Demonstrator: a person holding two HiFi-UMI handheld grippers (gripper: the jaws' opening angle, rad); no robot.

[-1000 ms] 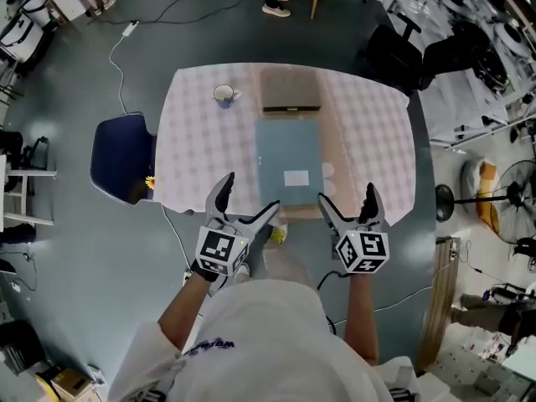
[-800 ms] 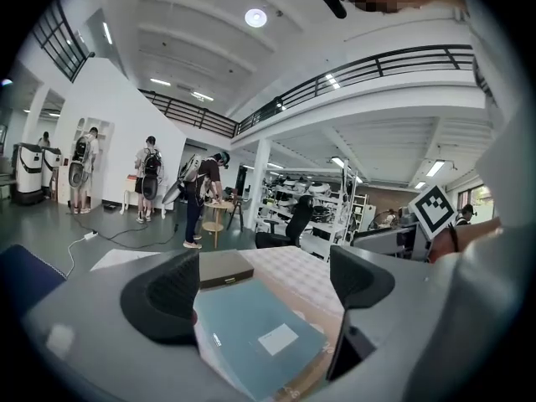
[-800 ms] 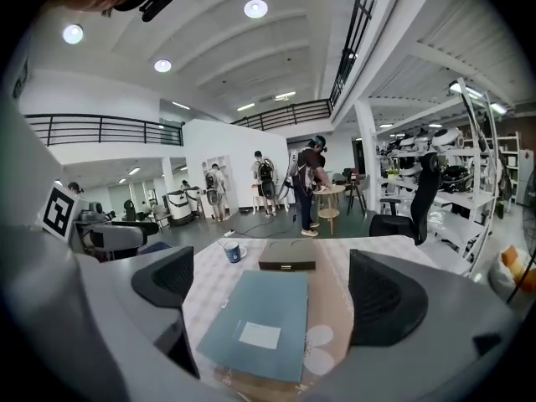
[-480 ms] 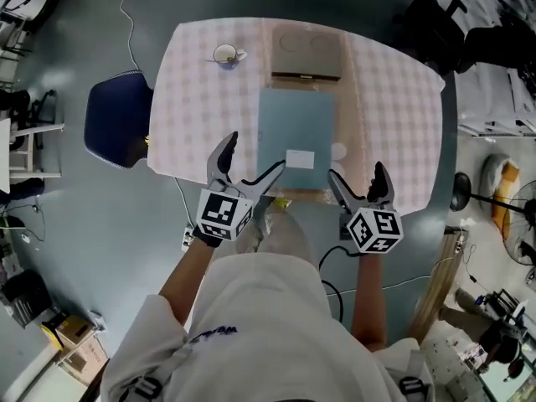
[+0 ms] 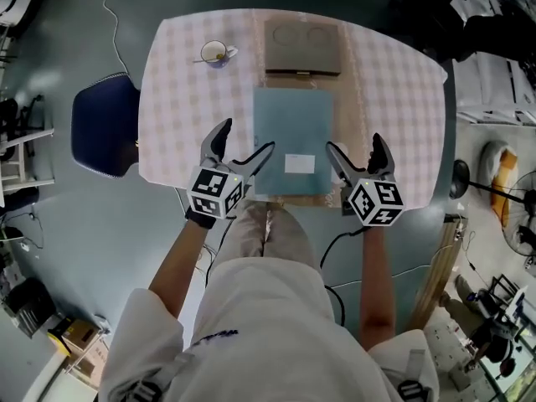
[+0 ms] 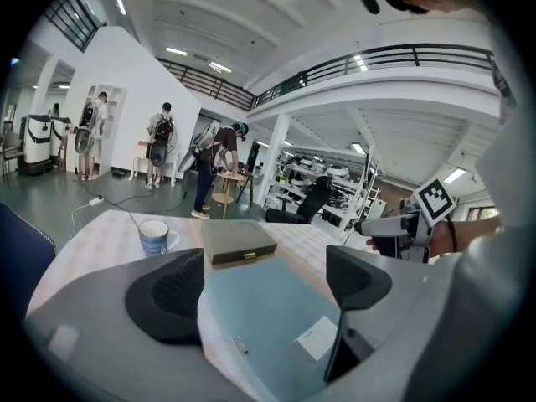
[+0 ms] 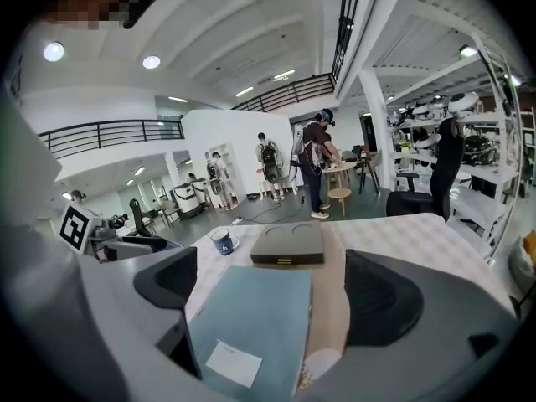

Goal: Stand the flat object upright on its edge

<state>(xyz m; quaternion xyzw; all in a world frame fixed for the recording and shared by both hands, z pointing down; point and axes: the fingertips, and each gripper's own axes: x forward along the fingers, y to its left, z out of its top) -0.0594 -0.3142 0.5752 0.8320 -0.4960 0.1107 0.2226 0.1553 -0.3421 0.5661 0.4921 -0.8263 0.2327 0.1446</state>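
Observation:
The flat object, a teal board with a white label, lies flat on the checked table, its near edge at the table's front. My left gripper hovers at its near left corner, open. Its jaws have just been closing slightly, and nothing is pressed between them. My right gripper hovers open at the near right corner. In the left gripper view the board lies ahead, seen between the jaws of that gripper. The right gripper view shows the board ahead of its own gripper.
A grey box lies just beyond the board, and a cup stands at the table's far left. A blue chair sits left of the table. People stand far off across the room.
Both grippers have moved forward and down, from short of the table's front edge to the board's two near corners. The board has not moved.

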